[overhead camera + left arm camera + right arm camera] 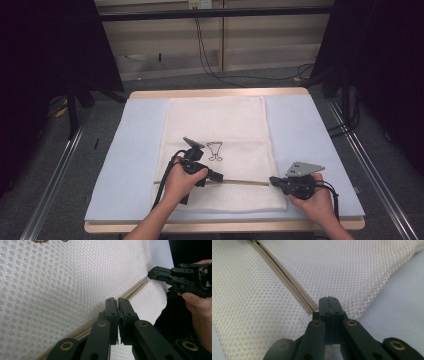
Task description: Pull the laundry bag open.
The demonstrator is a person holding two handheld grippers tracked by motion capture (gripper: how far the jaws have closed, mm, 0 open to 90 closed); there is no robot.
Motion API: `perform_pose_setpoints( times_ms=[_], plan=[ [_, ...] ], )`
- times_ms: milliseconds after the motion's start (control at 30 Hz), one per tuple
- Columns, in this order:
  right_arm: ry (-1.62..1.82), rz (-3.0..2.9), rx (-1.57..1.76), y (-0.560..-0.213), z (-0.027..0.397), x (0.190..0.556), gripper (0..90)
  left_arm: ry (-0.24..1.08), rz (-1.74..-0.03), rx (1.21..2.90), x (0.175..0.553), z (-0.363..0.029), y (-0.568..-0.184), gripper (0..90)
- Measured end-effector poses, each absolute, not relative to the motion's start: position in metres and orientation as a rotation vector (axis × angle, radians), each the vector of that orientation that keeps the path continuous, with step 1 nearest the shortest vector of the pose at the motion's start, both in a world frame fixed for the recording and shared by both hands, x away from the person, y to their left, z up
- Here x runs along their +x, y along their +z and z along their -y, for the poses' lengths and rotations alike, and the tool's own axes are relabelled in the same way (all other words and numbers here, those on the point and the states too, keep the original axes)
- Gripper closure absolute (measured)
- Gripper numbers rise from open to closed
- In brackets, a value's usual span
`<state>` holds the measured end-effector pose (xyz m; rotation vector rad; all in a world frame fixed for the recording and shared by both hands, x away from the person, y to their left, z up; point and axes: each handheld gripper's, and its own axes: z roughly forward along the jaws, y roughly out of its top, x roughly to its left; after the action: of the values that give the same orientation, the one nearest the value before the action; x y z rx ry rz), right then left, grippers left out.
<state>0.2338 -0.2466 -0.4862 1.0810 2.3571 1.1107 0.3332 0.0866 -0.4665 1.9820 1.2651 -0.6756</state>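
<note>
a white mesh bag (217, 145) lies flat on a pale blue mat (140, 150) covering the surface (215, 93), centre of the high view. a beige zipper (240, 182) crosses the bag from left to right in its lower part; a small black drawing (215, 150) sits above it, near the middle. left claw (219, 175), lower centre-left, is pressed together at the zipper line; in the left gripper view its jaws meet over the zipper (130, 291), pinching it. right claw (272, 180), lower right, is closed at the zipper's right end by the bag's edge; in the right gripper view its jaws meet just beside the zipper's end (310, 308), on the mesh (352, 277). whether cloth is caught there cannot be told.
</note>
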Motion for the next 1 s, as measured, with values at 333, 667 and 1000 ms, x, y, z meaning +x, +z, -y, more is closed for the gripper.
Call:
perform_pose_setpoints(
  times_ms=[333, 667, 1000],
  plan=[
    [1.112, -2.356, 1.079, -0.486, 0.246, 0.234, 90.0, -0.661, -1.269, 1.984, 0.333, -0.095, -0.465, 87.3],
    [1.112, -2.355, 1.084, -0.486, 0.247, 0.234, 90.0, -0.676, -1.284, 1.958, 0.334, -0.108, -0.468, 87.3],
    [1.111, -2.355, 1.089, -0.486, 0.247, 0.234, 90.0, -0.671, -1.307, 1.951, 0.334, -0.119, -0.466, 87.3]
  ],
)
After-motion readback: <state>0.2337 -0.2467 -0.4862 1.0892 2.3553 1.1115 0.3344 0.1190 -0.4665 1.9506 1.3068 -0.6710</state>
